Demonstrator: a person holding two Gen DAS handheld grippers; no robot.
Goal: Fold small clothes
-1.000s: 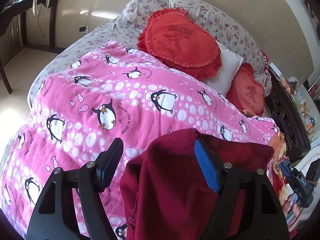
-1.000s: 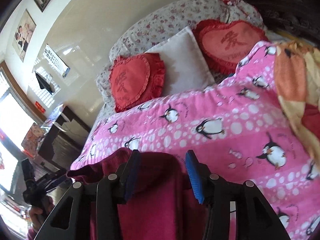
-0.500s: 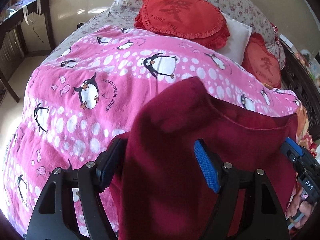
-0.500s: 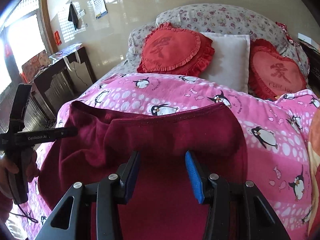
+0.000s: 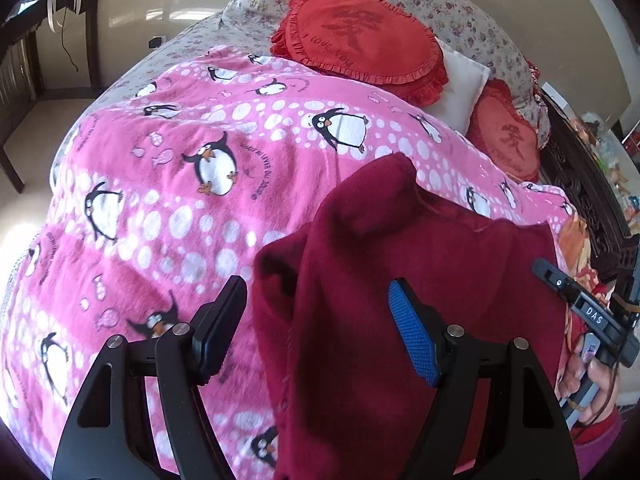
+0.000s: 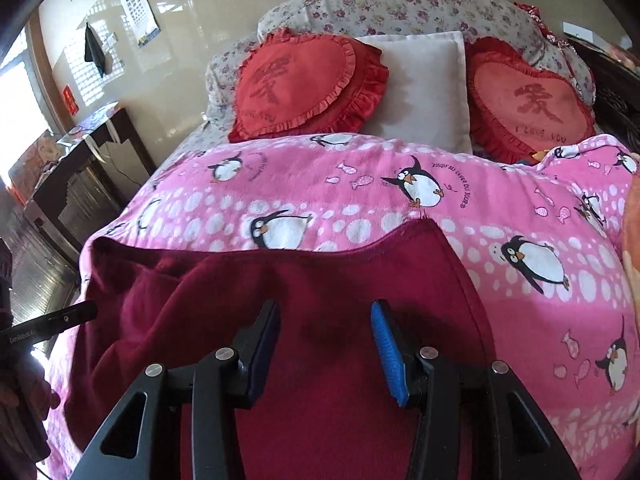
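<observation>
A dark red fleece garment (image 5: 400,280) lies rumpled on the pink penguin blanket (image 5: 180,184); it also shows in the right wrist view (image 6: 320,292), with its far hem lying across the blanket. My left gripper (image 5: 316,320) is open over the garment's left edge, empty. My right gripper (image 6: 324,344) is open just above the garment's middle, empty. The right gripper's body shows in the left wrist view (image 5: 580,312); the left gripper's body shows in the right wrist view (image 6: 48,322).
Two red heart cushions (image 6: 304,84) (image 6: 528,104) and a white pillow (image 6: 424,80) lean on floral pillows at the bed's head. A dark wooden desk (image 6: 80,160) stands left of the bed. An orange patterned cloth (image 5: 576,236) lies at the blanket's right edge.
The garment, held up a second ago, now lies on the blanket. Both grippers have drawn back a little and hover over it, open.
</observation>
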